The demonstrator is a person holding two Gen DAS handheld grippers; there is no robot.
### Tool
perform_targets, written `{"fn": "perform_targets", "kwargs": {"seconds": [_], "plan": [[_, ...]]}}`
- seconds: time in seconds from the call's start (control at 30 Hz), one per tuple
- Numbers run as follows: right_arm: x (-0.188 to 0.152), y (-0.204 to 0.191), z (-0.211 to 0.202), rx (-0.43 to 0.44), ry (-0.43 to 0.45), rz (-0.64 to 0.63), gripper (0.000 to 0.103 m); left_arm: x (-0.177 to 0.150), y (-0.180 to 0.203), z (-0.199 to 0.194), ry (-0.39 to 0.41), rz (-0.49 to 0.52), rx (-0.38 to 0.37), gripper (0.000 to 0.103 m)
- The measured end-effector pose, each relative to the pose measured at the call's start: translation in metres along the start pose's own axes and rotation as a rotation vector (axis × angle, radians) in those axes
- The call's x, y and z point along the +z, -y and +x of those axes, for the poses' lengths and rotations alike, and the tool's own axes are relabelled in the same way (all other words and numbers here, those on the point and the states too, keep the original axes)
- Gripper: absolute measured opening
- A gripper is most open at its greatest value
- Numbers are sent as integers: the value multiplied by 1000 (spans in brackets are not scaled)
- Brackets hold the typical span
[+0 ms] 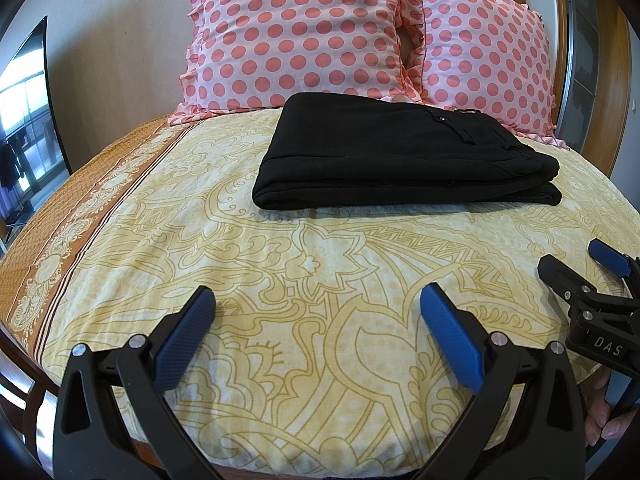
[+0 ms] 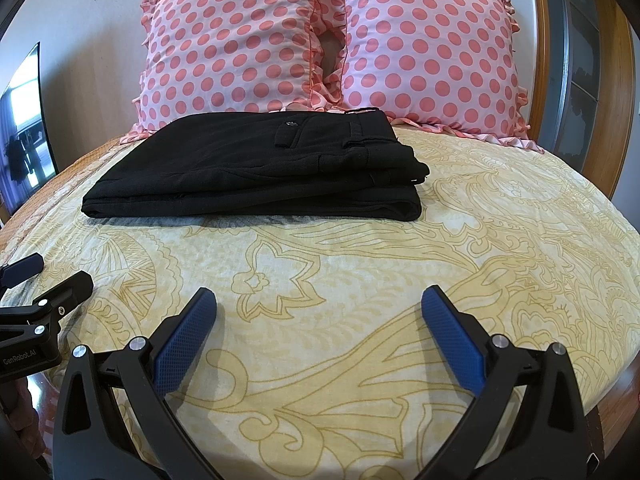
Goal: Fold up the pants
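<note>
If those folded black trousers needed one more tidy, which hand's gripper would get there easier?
Probably the right gripper: the folded black trousers lie nearly straight ahead of it, their uneven waistband end on its side. From the left gripper they sit off to the right. Both are open.

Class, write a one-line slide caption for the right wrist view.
Folded black pants lie on the patterned bedsheet before two polka-dot pillows; open right gripper hovers, empty.
</note>
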State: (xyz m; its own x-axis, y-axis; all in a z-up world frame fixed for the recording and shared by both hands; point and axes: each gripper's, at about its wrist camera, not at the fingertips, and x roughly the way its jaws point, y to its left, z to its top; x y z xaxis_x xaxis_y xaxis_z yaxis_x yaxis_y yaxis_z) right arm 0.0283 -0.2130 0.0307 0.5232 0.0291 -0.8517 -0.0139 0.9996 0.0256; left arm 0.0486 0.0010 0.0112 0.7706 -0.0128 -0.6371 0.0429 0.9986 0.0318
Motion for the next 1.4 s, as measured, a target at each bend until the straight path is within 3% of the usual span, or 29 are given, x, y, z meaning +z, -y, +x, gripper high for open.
{"fn": "perform_targets", "kwargs": {"seconds": [1.07,1.4], "plan": [[0,0,0,0,0,0,102,0,0,0,-1,0,0,101],[0,0,0,0,0,-1,102,5,-1,2,-49,4,-9,101]]}}
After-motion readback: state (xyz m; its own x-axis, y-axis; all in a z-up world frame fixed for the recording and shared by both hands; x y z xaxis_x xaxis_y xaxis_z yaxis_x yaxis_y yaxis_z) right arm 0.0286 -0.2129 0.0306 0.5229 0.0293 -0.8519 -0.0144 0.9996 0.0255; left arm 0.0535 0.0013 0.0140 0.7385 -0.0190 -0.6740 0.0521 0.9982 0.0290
